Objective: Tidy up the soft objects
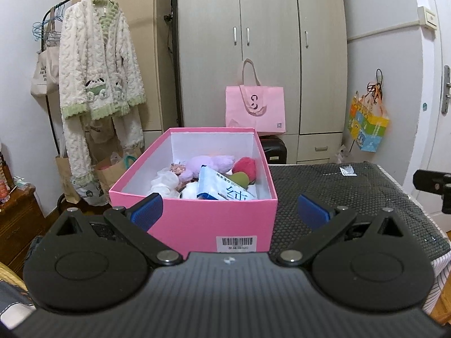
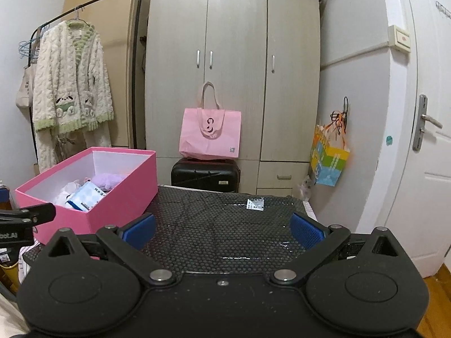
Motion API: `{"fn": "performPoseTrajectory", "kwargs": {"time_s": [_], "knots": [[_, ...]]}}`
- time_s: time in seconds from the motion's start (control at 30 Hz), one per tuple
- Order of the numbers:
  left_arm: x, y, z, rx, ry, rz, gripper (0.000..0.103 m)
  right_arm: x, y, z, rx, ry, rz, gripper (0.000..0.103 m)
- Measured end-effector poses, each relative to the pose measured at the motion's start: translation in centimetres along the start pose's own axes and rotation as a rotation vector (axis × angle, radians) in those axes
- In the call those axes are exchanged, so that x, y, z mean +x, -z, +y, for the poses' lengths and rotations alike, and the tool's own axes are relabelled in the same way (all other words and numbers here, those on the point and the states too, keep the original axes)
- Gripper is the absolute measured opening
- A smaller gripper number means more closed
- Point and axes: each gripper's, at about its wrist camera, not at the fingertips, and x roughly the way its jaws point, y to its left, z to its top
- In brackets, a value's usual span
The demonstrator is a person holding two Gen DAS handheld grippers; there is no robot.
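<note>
A pink box [image 1: 197,217] stands on the black mat [image 1: 338,197]. Inside lie a purple plush [image 1: 207,163], a red and green soft ball [image 1: 245,169], a white fluffy item [image 1: 165,181] and a blue-white tissue pack [image 1: 222,188]. My left gripper [image 1: 229,211] is open and empty, just in front of the box's near wall. In the right wrist view the box [image 2: 118,197] sits at the left with the purple plush [image 2: 108,180] and tissue pack [image 2: 84,197] showing. My right gripper [image 2: 222,231] is open and empty above the mat [image 2: 225,225].
A white label [image 2: 255,204] lies on the mat's far side. Behind stand a wardrobe [image 2: 234,56], a pink tote [image 2: 211,132] on a black suitcase [image 2: 204,176], a clothes rack with a fluffy robe [image 1: 95,67], and a door [image 2: 422,140] at right.
</note>
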Motion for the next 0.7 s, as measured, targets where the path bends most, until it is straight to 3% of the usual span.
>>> {"fn": "performPoseTrajectory", "kwargs": {"time_s": [0.2,0.37,0.7], "knots": [[-0.27,0.04,-0.05,0.006,-0.01,-0.001,0.103,-0.48,0.1,0.02,-0.017,0.017,-0.011,0.103],[0.19,0.17,-0.09,-0.013,-0.063,0.004,0.103,-0.3,0.35,-0.35,-0.004,-0.001,-0.003,0.103],[-0.18,0.56,-0.09,-0.026,-0.051,-0.004,0.103,-0.43,0.85,-0.8,-0.016,0.036,-0.017,0.103]]}}
